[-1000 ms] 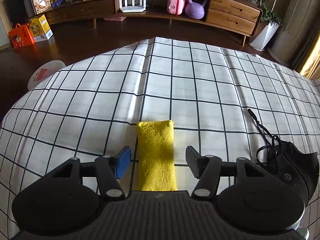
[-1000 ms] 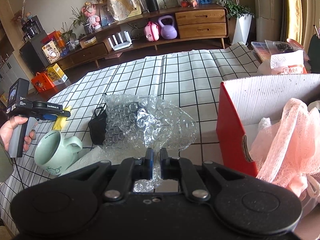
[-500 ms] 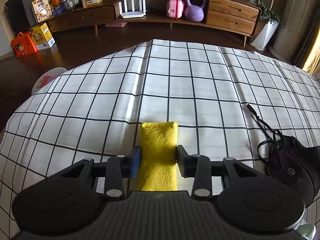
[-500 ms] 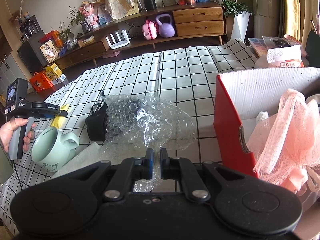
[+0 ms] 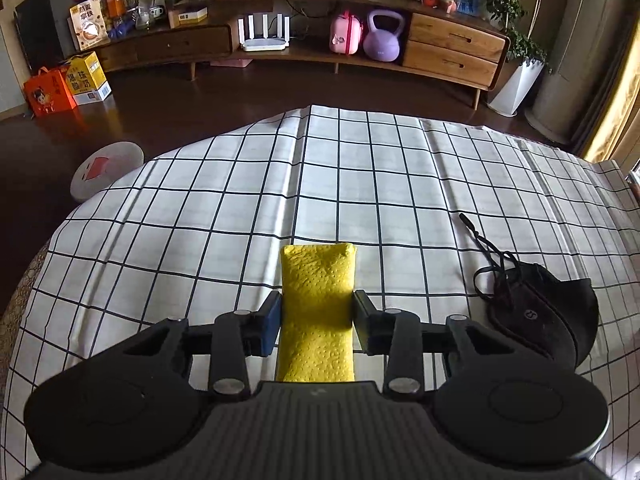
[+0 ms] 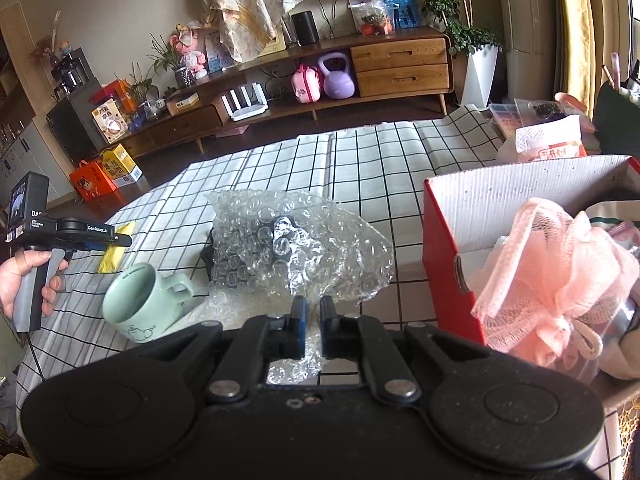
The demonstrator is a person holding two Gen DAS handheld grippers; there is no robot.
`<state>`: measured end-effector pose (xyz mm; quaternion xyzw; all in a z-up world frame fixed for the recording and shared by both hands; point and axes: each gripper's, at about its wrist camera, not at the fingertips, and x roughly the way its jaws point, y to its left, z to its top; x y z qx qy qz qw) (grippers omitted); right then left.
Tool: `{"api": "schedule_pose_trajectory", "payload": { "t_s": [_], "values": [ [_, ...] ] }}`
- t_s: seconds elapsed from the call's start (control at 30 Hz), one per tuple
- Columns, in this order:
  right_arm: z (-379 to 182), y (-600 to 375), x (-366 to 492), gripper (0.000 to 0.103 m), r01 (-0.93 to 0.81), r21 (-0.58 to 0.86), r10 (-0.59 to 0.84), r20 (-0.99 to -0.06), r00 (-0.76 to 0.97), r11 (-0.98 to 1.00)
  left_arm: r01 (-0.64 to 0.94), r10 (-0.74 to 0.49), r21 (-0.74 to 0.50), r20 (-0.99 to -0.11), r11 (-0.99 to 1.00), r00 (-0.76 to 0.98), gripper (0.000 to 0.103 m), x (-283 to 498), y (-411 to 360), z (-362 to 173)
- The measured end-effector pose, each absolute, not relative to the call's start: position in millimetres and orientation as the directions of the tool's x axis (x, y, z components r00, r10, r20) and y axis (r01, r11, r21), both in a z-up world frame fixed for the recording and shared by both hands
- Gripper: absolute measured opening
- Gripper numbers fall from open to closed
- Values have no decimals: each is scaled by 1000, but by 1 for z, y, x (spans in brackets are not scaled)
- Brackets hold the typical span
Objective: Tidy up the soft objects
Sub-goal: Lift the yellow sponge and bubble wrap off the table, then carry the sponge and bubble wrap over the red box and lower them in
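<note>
The left gripper (image 5: 316, 322) has its two fingers pressed against the long sides of a yellow sponge (image 5: 318, 316), which lies lengthwise on the checked cloth (image 5: 360, 184) covering the bench; whether the sponge is lifted off the cloth cannot be told. Near the sponge, to its right, a black face mask (image 5: 540, 312) lies on the cloth with its straps trailing away from the camera. The right gripper (image 6: 311, 326) has its fingers drawn nearly together, with a narrow gap between them, and an edge of a sheet of bubble wrap (image 6: 296, 252) sits in that gap; whether the fingers actually pinch it cannot be told. The bubble wrap spreads crumpled across the cloth ahead of this gripper. Just beside it on the left stands a pale green mug (image 6: 140, 306), tilted. To the right is a red cardboard box (image 6: 444, 248), open at the top, with a pink mesh bath puff (image 6: 556, 268) bulging over its near wall.
</note>
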<state>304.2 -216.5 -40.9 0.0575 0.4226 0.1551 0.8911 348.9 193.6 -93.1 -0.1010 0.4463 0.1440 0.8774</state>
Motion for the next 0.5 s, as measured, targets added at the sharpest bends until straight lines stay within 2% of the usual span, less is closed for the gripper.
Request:
{"api": "schedule_pose_trajectory", "payload": {
  "t_s": [0.5],
  "values": [
    [20,-259,255,6,-198,217,294,-667,685,956,-218,68,-101,-755,971,652,37,298,132,-11]
  ]
}}
